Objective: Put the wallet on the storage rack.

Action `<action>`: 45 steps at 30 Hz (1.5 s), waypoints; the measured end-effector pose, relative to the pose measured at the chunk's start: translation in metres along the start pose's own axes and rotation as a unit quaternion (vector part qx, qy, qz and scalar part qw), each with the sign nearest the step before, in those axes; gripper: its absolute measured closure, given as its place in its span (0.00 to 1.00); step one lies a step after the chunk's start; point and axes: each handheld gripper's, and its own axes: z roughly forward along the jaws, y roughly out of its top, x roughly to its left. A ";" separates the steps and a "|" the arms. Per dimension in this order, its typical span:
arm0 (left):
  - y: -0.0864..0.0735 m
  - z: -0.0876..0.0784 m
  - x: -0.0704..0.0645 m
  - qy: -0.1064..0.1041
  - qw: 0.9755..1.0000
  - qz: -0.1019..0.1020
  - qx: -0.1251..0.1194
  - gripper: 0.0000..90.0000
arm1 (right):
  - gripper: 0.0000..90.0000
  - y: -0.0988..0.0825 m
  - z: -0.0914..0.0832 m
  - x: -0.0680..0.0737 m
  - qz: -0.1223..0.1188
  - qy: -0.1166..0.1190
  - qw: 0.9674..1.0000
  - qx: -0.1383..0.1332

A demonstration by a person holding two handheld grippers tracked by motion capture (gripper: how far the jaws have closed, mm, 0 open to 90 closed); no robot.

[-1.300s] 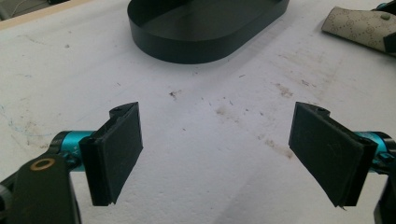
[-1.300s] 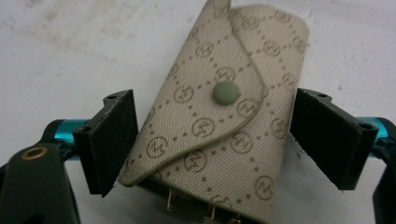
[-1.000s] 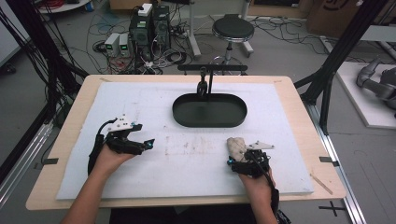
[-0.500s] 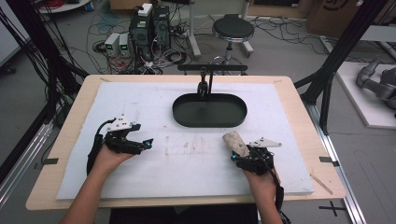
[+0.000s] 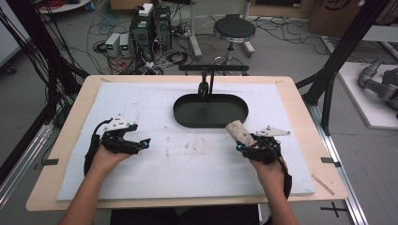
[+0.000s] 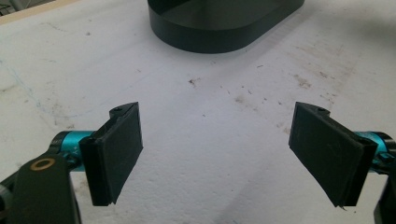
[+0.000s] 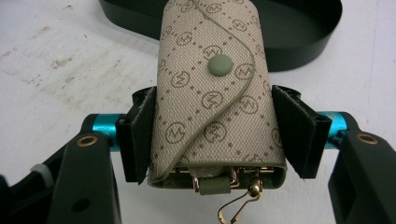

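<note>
The one mark I can read is a small "M" inside a circle, printed over and over across the beige woven cover of the key pouch (image 7: 215, 93), set in a diamond grid of dotted lines. I can read no other text or number.

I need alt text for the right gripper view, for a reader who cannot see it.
The right gripper holds a beige patterned key pouch between its two black jaws, snap button up and gold hooks at the near end. Beyond lies a black oval tray on the white table cover.
</note>
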 end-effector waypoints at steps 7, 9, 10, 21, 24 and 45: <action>-0.002 -0.005 0.002 0.005 1.000 -0.004 -0.001 0.19 | 0.40 0.025 0.006 -0.001 -0.050 0.027 0.998 0.004; -0.003 -0.007 0.003 0.006 1.000 -0.002 0.000 0.19 | 0.40 0.035 0.009 -0.001 -0.060 0.027 0.998 0.005; -0.003 -0.007 0.003 0.007 1.000 -0.003 -0.001 0.19 | 0.40 0.035 0.009 -0.001 -0.060 0.027 0.998 0.005; -0.005 -0.011 0.007 0.016 1.000 -0.011 -0.003 0.19 | 0.40 0.077 0.041 -0.005 -0.114 0.057 0.991 0.031; -0.006 -0.011 0.008 0.018 1.000 -0.012 -0.003 0.19 | 0.40 0.085 0.049 -0.007 -0.114 0.068 0.991 0.032; -0.007 -0.009 0.009 0.019 1.000 -0.013 0.001 0.19 | 0.40 0.112 0.117 -0.015 -0.121 0.081 0.986 0.078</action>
